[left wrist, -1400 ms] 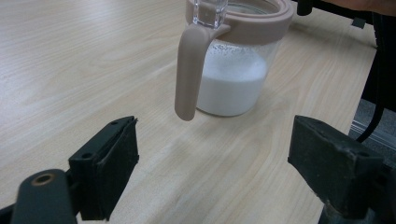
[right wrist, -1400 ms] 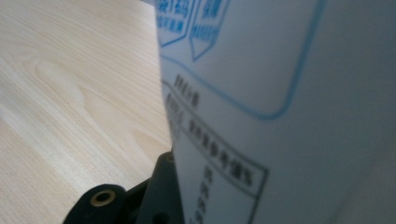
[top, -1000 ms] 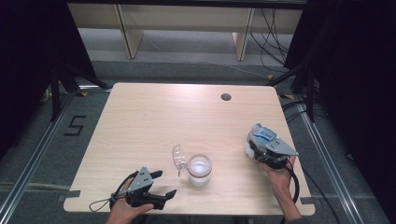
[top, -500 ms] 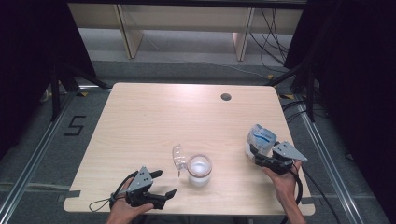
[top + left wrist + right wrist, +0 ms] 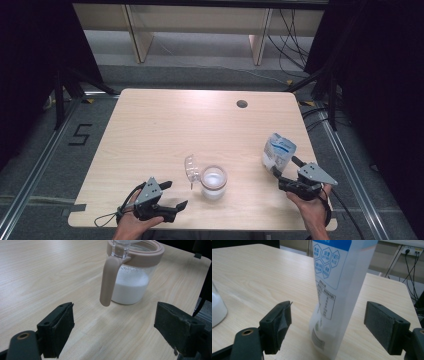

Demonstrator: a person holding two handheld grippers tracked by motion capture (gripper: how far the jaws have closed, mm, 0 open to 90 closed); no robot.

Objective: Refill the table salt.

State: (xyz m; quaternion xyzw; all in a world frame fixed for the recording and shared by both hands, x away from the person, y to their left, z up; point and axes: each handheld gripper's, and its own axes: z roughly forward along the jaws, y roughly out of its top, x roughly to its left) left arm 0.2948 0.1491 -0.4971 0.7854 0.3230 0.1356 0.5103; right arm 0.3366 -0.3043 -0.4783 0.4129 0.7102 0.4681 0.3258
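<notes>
White-and-blue plastic pouch (image 5: 332,297): upright between right gripper (image 5: 337,326) jaws, just opened, released. Left gripper (image 5: 115,332): jaws apart, empty.

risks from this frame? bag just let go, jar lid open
1. The bag stands upright on a narrow base and leans a bit; the right hand-held gripper, whose jaws have just been opening, has a pad on either side of it. A nudge while backing off could tip it.
2. The jar of white powder has its lid flipped open; the left hand-held gripper sits open close by, so a bump could spill it.
</notes>
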